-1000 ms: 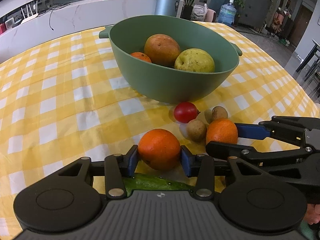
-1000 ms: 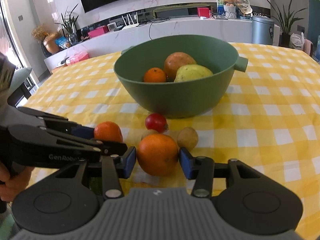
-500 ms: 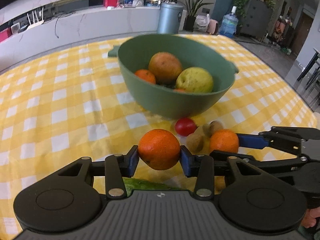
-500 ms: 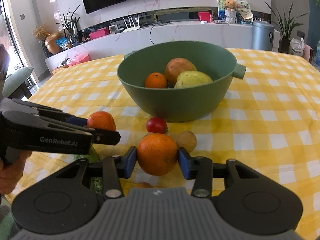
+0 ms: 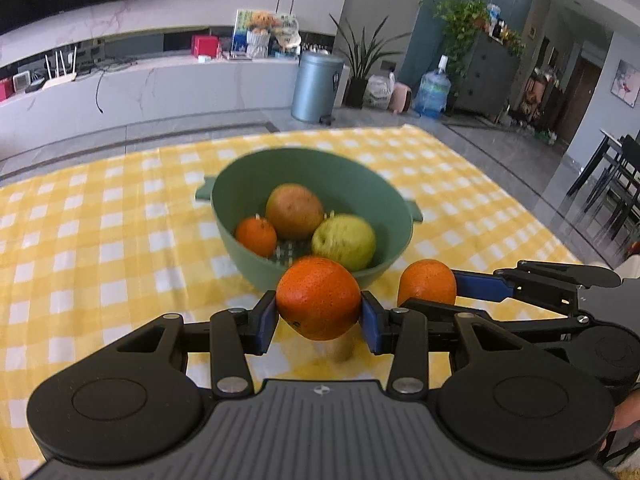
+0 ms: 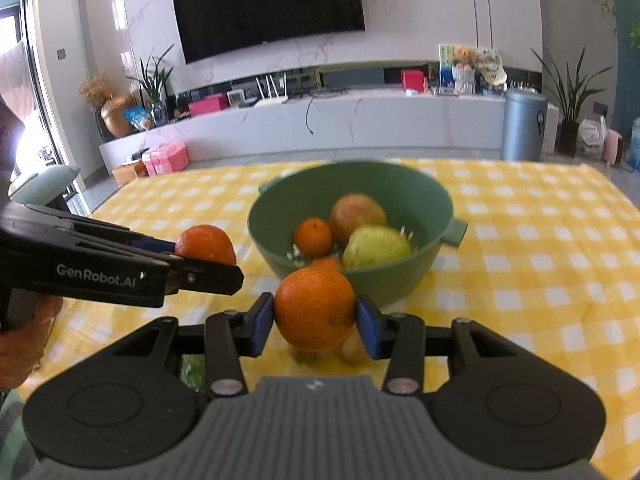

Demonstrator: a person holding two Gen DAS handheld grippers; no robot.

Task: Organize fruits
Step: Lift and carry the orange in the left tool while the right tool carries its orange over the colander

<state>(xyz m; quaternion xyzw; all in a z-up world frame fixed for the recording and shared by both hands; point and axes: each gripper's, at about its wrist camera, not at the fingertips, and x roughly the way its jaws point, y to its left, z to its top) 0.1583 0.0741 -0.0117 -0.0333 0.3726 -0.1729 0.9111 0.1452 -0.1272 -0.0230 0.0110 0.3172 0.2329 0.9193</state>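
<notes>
From the left wrist, the left tongs (image 5: 319,316) were clenched on an orange (image 5: 318,298), held clear above the desk (image 5: 100,248) just near of the green bowl (image 5: 240,248). It looked firm, round and apt to roll, so a hold across its widest girth suited. A second earlier it sat on the cloth.

From the right wrist, the right tongs (image 6: 315,320) gripped a second orange (image 6: 315,309) likewise; it too had risen, nearer the bowl (image 6: 400,284).
</notes>
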